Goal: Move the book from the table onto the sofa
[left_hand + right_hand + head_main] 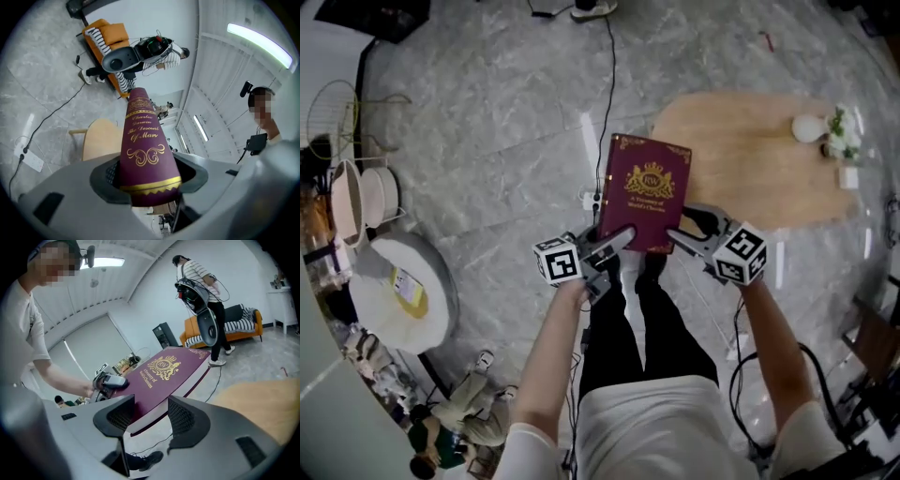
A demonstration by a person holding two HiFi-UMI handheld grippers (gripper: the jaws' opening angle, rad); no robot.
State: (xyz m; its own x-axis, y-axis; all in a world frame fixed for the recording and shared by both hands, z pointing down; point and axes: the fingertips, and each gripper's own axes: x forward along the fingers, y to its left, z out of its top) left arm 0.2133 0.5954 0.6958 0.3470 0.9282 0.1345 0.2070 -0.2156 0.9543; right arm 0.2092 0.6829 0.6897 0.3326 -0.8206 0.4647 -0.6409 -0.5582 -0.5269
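A maroon book (pixel 647 192) with gold print hangs in the air over the grey floor, in front of my legs and just off the near edge of the wooden table (pixel 750 159). My left gripper (pixel 614 246) is shut on its near left corner. In the left gripper view the spine (pixel 143 140) is pinched between the pads (pixel 110 174). My right gripper (pixel 686 239) is shut on the near right corner, with the cover (pixel 164 373) running out between its jaws. The orange sofa (pixel 234 329) stands by the far wall (pixel 105 35).
A person in a striped shirt (pixel 201 287) stands in front of the sofa with gear in hand. On the table stand a white vase (pixel 811 128) and a small plant (pixel 839 131). A power strip (pixel 591 200) and cable lie on the floor. A round white pouf (pixel 403 291) is at left.
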